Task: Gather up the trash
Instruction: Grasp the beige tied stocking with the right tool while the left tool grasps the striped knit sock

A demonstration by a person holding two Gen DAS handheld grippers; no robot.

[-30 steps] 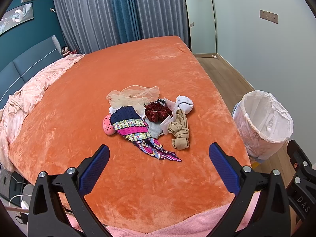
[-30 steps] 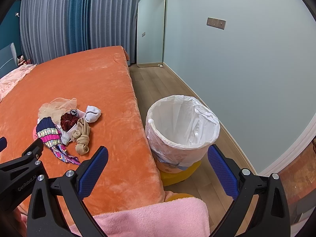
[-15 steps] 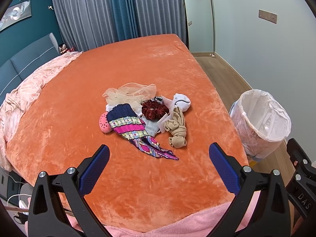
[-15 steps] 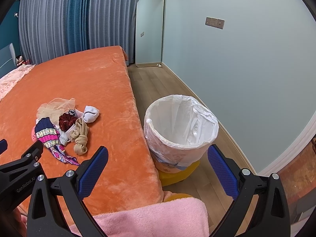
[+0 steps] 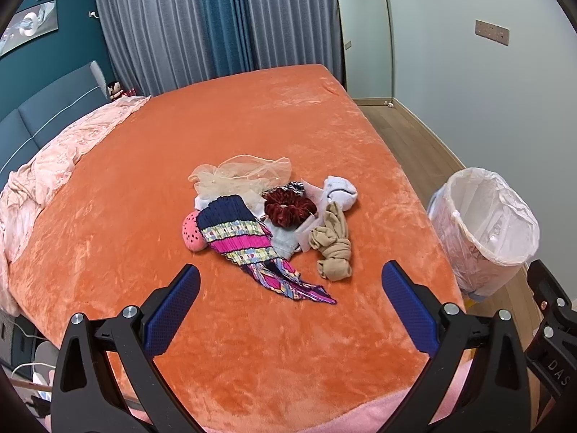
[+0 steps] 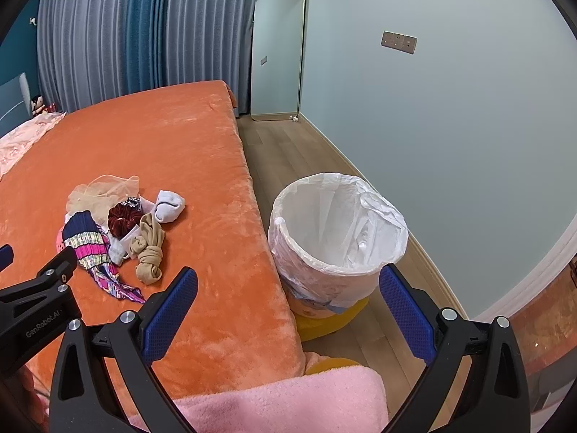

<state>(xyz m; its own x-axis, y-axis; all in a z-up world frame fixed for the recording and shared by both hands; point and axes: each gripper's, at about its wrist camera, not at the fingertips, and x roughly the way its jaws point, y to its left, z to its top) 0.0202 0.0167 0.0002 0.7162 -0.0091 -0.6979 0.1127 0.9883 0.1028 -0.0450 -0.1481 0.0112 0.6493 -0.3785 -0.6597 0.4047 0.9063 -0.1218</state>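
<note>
Hovering over the near edge of the bed [image 5: 151, 187], the left gripper [image 5: 290, 305] has its fingers spread wide and holds nothing, pretty clearly lined up on the pile [image 5: 274, 216] mid-bed toward the right edge. The knotted stocking [image 5: 333, 249] and the scarf [image 5: 252, 249] sit closest, so I'd guess one goes first. The right gripper [image 6: 288, 306] is spread and empty too, pointing at the lined bin [image 6: 335, 238] on the floor just beside the bed, handy for drops.
</note>
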